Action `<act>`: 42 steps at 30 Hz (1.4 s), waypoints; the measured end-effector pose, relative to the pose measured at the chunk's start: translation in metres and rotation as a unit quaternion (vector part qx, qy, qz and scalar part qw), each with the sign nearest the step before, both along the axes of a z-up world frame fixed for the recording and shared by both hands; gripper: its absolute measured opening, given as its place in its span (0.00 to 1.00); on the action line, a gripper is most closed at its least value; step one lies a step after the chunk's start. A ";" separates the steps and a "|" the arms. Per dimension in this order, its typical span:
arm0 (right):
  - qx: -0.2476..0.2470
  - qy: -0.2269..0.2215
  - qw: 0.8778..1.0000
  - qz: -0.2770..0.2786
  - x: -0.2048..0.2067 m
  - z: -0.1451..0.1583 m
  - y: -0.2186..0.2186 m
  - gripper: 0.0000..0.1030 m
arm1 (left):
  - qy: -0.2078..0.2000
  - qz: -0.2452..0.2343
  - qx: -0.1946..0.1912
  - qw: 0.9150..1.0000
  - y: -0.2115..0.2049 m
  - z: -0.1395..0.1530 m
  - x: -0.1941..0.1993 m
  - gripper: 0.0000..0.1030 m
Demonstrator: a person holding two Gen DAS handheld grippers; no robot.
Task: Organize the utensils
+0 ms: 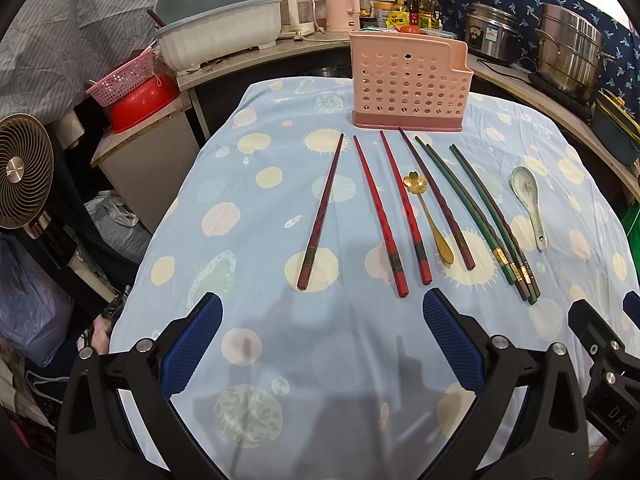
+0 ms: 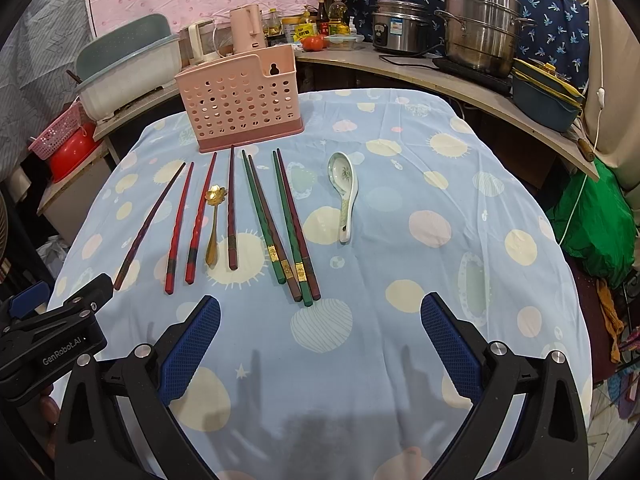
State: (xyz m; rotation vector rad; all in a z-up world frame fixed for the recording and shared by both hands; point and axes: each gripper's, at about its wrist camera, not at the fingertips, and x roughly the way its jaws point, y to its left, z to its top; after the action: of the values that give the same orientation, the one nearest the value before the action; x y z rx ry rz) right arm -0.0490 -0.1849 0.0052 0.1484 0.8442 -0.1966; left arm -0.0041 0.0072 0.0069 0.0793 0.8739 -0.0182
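Across the worktop (image 1: 280,360) spreads a pale blue cloth printed with cream, pink and green circles, and everything for the job lies on it. Largest of the task's things is the pink perforated utensil holder (image 1: 408,84), standing upright at the far edge of the cloth on its darker pink base; the right wrist view shows it too (image 2: 240,104). Just in front of it the utensils lie in a fanned row, tips toward the holder. From the left come a dark red chopstick (image 1: 321,212) lying apart, two bright red chopsticks (image 1: 380,216) side by side, then another dark red chopstick (image 1: 436,200), and a bundle of green and dark chopsticks (image 1: 480,220) lying close together, some touching. A white ceramic soup spoon (image 1: 528,200) rests right of the bundle, bowl toward the holder and well apart from it. Smallest is a gold flower-shaped spoon (image 1: 430,220), lying between the bright red pair and the dark red stick. Nearer the cameras, the left tongs (image 1: 322,344) hang above the cloth short of the chopstick ends, blue pads spread wide and holding nothing. The right tongs (image 2: 320,344) hover likewise, spread wide and empty, below the green bundle's ends.
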 end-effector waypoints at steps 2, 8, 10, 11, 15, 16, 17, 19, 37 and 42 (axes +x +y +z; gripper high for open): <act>0.000 0.000 1.000 0.000 0.000 0.000 0.000 0.94 | 0.000 0.000 0.000 1.000 0.000 0.000 0.000 0.93; 0.000 0.001 1.000 0.000 0.000 0.000 0.000 0.94 | 0.003 0.001 0.000 1.000 0.000 -0.003 -0.001 0.93; 0.001 0.001 1.000 0.000 0.000 -0.001 0.000 0.94 | 0.004 0.002 -0.001 1.000 0.000 -0.004 -0.001 0.93; 0.002 0.001 1.000 0.000 -0.001 -0.001 0.000 0.94 | 0.005 0.002 -0.002 1.000 0.000 -0.004 0.000 0.93; 0.002 0.002 1.000 0.000 0.000 -0.001 -0.001 0.94 | 0.009 0.001 -0.003 1.000 -0.001 -0.004 0.002 0.93; 0.002 0.003 1.000 0.000 0.000 -0.002 -0.002 0.94 | 0.010 0.001 -0.003 1.000 -0.002 -0.005 0.004 0.93; 0.003 0.004 1.000 0.000 0.000 -0.003 -0.002 0.94 | 0.011 0.001 -0.003 1.000 -0.001 -0.005 0.005 0.93; 0.003 0.006 1.000 -0.001 0.001 -0.003 -0.004 0.94 | 0.015 0.004 -0.006 1.000 0.002 -0.006 0.008 0.93; 0.010 0.026 1.000 -0.004 0.021 -0.019 -0.014 0.94 | 0.047 0.034 -0.017 0.998 0.037 -0.028 0.045 0.93; 0.012 0.032 0.999 -0.004 0.030 -0.023 -0.017 0.94 | 0.051 0.028 -0.021 0.998 0.038 -0.036 0.055 0.92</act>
State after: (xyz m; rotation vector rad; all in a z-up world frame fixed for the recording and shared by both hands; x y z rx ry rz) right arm -0.0190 -0.2016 -0.0181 0.1683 0.9094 -0.1995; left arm 0.0507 0.0454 -0.0293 0.0145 0.9776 0.0129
